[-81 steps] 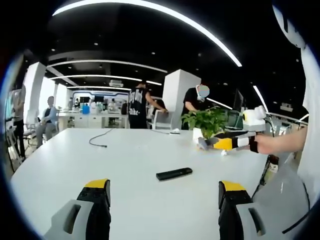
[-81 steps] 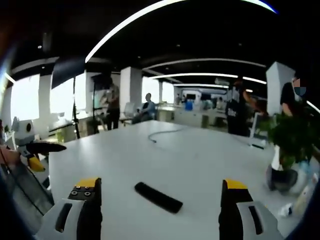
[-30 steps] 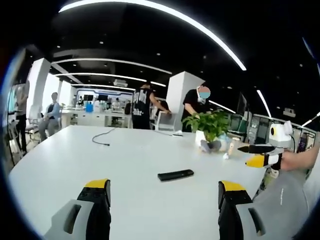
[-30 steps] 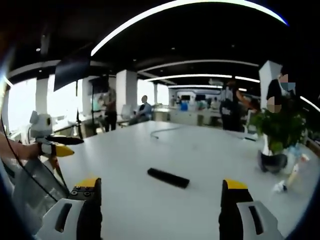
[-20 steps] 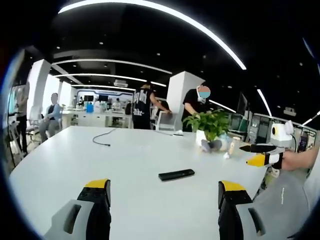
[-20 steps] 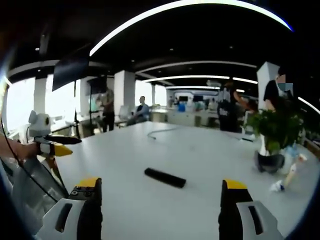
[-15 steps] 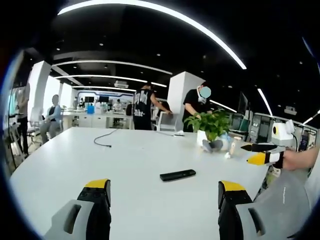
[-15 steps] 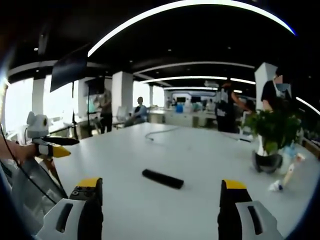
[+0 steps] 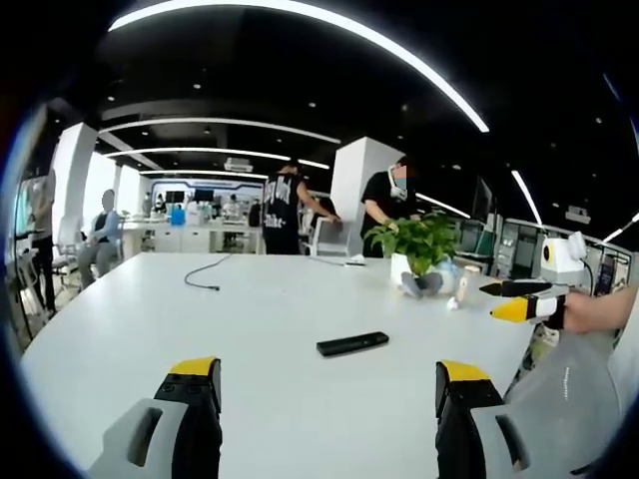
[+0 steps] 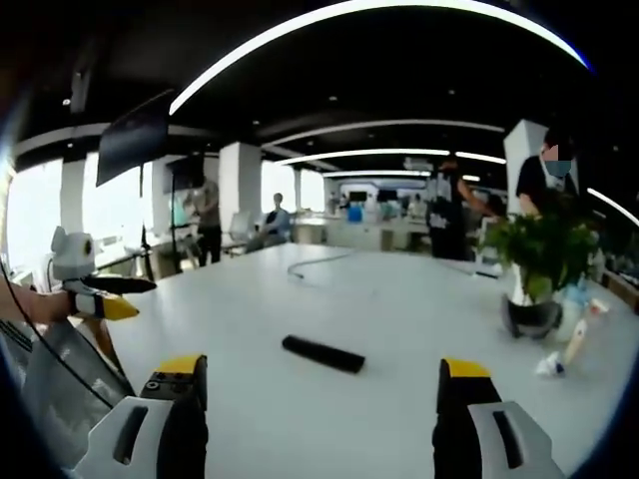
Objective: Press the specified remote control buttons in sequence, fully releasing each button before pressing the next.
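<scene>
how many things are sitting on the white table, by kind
remote control: 1
potted plant: 1
loose black cable: 1
small bottle: 1
crumpled white scrap: 1
total: 5, all on the white table

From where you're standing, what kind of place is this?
Probably an open-plan office or lab: a big white table with a remote control and potted plant, long ceiling light strips, desks and people behind.

One black remote control (image 9: 351, 344) lies on one white table (image 9: 250, 309). One potted plant (image 9: 419, 244) stands there, beside one small bottle (image 10: 577, 339). One dark cable (image 9: 203, 276) trails across the far end. Two grippers show: left gripper (image 9: 327, 404) and right gripper (image 10: 318, 404).
</scene>
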Demonstrator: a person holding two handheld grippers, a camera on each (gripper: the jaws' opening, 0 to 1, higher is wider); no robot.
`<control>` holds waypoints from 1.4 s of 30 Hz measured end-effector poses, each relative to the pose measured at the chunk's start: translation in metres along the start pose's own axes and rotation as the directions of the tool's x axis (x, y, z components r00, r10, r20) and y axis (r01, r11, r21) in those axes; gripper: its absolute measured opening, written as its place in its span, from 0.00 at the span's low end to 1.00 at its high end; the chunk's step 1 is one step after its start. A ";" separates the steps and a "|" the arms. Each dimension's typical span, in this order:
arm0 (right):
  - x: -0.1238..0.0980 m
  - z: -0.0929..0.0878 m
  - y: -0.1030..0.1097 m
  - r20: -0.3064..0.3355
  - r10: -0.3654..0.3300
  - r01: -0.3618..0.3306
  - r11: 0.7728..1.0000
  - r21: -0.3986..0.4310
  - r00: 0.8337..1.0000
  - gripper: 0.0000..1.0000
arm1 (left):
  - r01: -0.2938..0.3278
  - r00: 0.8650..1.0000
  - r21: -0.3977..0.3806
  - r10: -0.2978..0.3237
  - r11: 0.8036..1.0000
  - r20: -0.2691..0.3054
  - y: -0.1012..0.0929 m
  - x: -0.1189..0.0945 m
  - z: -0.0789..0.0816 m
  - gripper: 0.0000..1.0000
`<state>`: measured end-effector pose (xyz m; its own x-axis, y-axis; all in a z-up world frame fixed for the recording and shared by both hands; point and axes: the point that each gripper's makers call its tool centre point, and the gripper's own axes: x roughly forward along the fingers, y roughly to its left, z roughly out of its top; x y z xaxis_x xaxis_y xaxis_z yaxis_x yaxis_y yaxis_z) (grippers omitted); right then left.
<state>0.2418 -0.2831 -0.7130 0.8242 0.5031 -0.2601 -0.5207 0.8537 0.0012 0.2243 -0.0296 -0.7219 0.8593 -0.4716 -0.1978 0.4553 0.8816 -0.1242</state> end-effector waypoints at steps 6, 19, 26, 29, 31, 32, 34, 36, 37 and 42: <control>0.000 -0.003 0.000 -0.012 0.001 -0.001 1.000 0.005 1.000 0.94 | 0.003 1.000 -0.033 -0.003 0.999 0.014 0.002 -0.001 0.002 0.92; 0.000 -0.004 -0.001 -0.018 -0.002 0.002 1.000 0.015 1.000 0.93 | 0.015 1.000 -0.024 -0.014 1.000 0.020 -0.003 -0.001 0.003 0.92; -0.001 -0.004 -0.002 -0.020 -0.010 0.010 1.000 0.014 1.000 0.92 | 0.022 1.000 -0.022 -0.021 1.000 0.021 -0.004 0.000 0.003 0.92; 0.000 -0.004 0.002 -0.021 0.004 -0.004 1.000 0.015 1.000 0.93 | 0.015 1.000 -0.018 -0.014 1.000 0.025 -0.003 -0.001 0.004 0.92; 0.000 -0.004 0.003 -0.021 0.006 -0.006 1.000 0.011 1.000 0.93 | 0.014 1.000 -0.020 -0.013 1.000 0.028 -0.002 -0.001 0.005 0.92; 0.000 -0.004 0.004 -0.020 0.006 -0.006 1.000 0.004 1.000 0.93 | 0.015 0.999 -0.024 -0.014 1.000 0.029 -0.002 -0.001 0.005 0.92; -0.001 -0.003 0.003 -0.019 0.001 -0.001 1.000 0.003 1.000 0.92 | 0.018 0.999 -0.026 -0.017 0.999 0.030 -0.002 -0.001 0.005 0.92; 0.000 -0.004 0.002 -0.022 -0.002 0.002 1.000 0.007 1.000 0.92 | 0.020 0.999 -0.027 -0.019 0.999 0.029 -0.003 -0.001 0.005 0.92; 0.000 -0.004 0.002 -0.021 -0.002 0.002 1.000 0.009 1.000 0.92 | 0.019 0.999 -0.025 -0.019 0.999 0.029 -0.003 -0.001 0.005 0.92; 0.000 -0.004 0.002 -0.020 -0.002 0.002 1.000 0.011 1.000 0.92 | 0.020 0.999 -0.027 -0.019 0.999 0.029 -0.002 -0.001 0.004 0.92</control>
<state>0.2396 -0.2824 -0.7167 0.8206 0.4988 -0.2791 -0.5166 0.8562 0.0112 0.2233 -0.0313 -0.7171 0.8569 -0.4874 -0.1677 0.4655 0.8715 -0.1545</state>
